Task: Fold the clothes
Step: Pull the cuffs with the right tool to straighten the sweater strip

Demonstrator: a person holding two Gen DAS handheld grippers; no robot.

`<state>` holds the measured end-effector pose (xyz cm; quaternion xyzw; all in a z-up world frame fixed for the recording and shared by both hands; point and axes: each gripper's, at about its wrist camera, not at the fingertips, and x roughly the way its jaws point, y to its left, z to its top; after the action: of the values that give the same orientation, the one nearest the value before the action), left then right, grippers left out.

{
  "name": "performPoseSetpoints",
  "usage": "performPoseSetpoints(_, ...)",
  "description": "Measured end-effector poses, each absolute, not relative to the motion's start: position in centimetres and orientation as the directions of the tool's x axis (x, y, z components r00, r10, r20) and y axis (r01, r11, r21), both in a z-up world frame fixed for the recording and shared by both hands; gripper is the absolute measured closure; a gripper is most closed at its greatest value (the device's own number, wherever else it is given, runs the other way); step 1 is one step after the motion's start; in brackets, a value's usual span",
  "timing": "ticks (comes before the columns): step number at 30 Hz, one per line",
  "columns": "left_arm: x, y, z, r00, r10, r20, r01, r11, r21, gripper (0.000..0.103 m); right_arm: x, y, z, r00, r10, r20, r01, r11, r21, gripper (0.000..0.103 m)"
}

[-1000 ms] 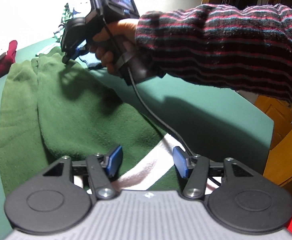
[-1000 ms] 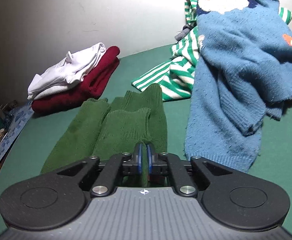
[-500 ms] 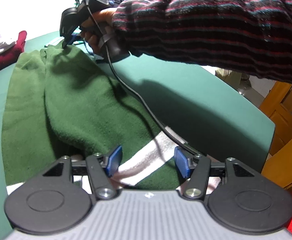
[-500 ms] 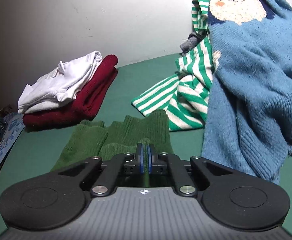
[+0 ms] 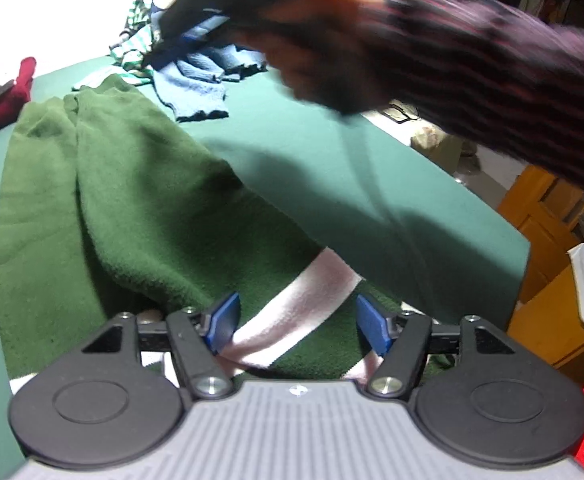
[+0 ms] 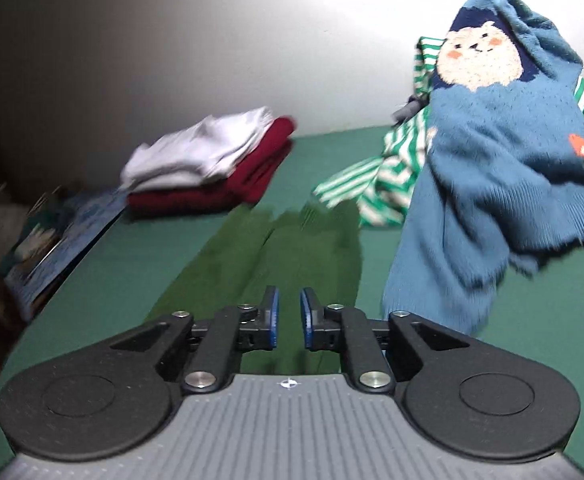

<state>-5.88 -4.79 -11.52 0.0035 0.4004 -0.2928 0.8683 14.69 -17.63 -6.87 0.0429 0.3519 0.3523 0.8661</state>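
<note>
A dark green sweater (image 5: pixel 131 200) with a white stripe (image 5: pixel 312 296) lies flat on the green table cover (image 5: pixel 332 152), both sleeves folded over its body. My left gripper (image 5: pixel 298 322) hovers low over the striped hem. Its jaws are opening, and the stripe lies under the gap with neither pad pressing on it. In the left wrist view my right gripper (image 5: pixel 195 20) is a blurred shape in a hand with a striped sleeve (image 5: pixel 472 60). My right gripper (image 6: pixel 289 316) hangs above the sleeve cuffs (image 6: pixel 300 240), its jaws opening a narrow gap with nothing between them.
A folded white and dark red stack (image 6: pixel 211 160) sits at the back left. A blue bear sweater (image 6: pixel 492 168) and a green-striped garment (image 6: pixel 384 184) are heaped at the back right. Papers (image 6: pixel 71 232) lie at the left edge. Wooden furniture (image 5: pixel 544 220) stands beyond the right edge.
My right gripper let go of the green sleeve cuff, rose and drew back, now blurred. My left gripper's jaws spread wider over the stripe and it stayed in place.
</note>
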Motion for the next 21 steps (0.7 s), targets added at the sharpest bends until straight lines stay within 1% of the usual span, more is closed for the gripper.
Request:
performPoseSetpoints(3,-6.3,-3.3,-10.8,0.477,-0.551,-0.685,0.539,0.799,-0.267,0.035,8.7,-19.4,-7.1,0.429,0.681,-0.593,-0.621,0.699,0.355,0.092)
performPoseSetpoints(6,-6.6,-2.0,-10.1,0.458,-0.566,-0.685,0.57,0.779,-0.262,0.034,3.2,-20.4,-7.9,0.367,0.697,-0.616,-0.632,0.673,0.384,0.091)
performPoseSetpoints(7,-6.6,-1.7,-9.8,0.464,-0.563,-0.684,0.578,0.778,-0.248,0.034,1.9,-20.3,-8.3,0.359,0.689,-0.63,-0.636,0.674,0.375,0.089)
performPoseSetpoints(11,-5.1,-0.4,-9.3,0.488,-0.564,-0.666,0.585,0.778,-0.229,0.03,-3.0,-19.8,-9.8,0.327,0.65,-0.686,-0.654,0.679,0.333,0.088)
performPoseSetpoints(13,-3.7,0.2,-10.1,0.468,-0.577,-0.669,0.574,0.774,-0.267,0.029,-4.3,-20.0,-10.5,0.338,0.616,-0.711,-0.639,0.705,0.308,0.089)
performPoseSetpoints(16,-2.6,1.2,-10.7,0.441,-0.606,-0.662,0.562,0.762,-0.322,0.029,-5.8,-21.2,-10.9,0.373,0.616,-0.693,-0.609,0.727,0.318,0.089)
performPoseSetpoints(18,-3.0,1.5,-10.6,0.442,-0.591,-0.675,0.574,0.764,-0.294,0.03,-6.5,-21.9,-10.9,0.376,0.611,-0.697,-0.593,0.736,0.325,0.09)
performPoseSetpoints(21,-4.2,2.2,-10.1,0.442,-0.561,-0.7,0.598,0.766,-0.236,0.03,-7.6,-22.2,-10.2,0.391,0.57,-0.723,-0.588,0.759,0.28,0.09)
